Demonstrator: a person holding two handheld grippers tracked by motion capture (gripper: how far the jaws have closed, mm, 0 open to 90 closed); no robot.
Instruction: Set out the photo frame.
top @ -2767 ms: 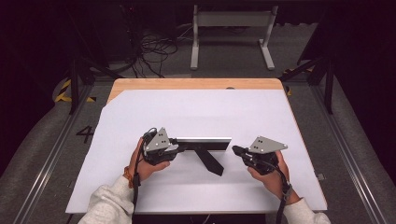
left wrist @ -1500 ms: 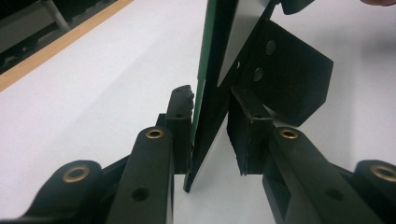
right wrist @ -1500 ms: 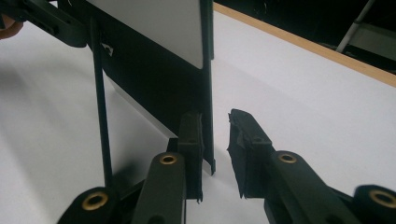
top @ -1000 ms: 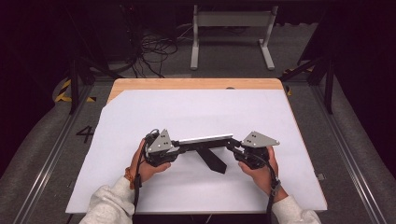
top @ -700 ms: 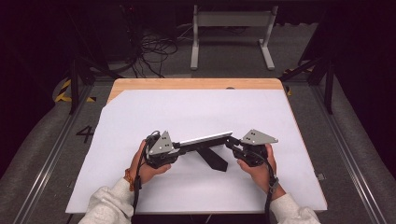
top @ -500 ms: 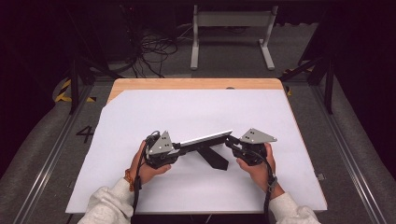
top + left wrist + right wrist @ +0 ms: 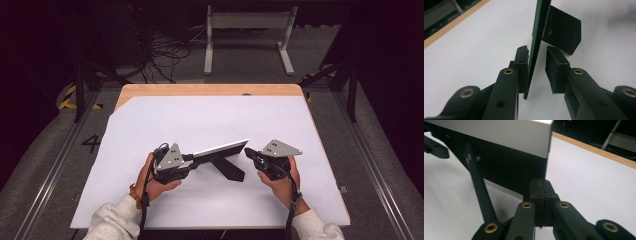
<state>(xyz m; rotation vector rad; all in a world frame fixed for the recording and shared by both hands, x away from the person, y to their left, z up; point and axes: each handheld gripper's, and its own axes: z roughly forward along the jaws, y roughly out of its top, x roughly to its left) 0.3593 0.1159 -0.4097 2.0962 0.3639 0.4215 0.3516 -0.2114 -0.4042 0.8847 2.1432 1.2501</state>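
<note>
The left claw (image 7: 536, 72) stands spread around the near end of a thin panel (image 7: 539, 32): one jaw lies against the panel's face, the other stands just clear of it, so nothing is pinched. The right claw (image 7: 541, 195) is pressed together with nothing between its jaws, its tips just below the panel's far corner, and whether they touch it I cannot tell.

From the high view, the panel (image 7: 220, 149) runs from the left claw (image 7: 186, 159) towards the right claw (image 7: 250, 153), its far end raised. A black prop (image 7: 227, 169) slants from its back down to the white worktop (image 7: 210, 120), between the two claws.

The risk, as I judge it, is a topple. With the left jaws slack, the panel rests on its edge and prop alone, and a nudge from the shut right claw could tip or slide it.
</note>
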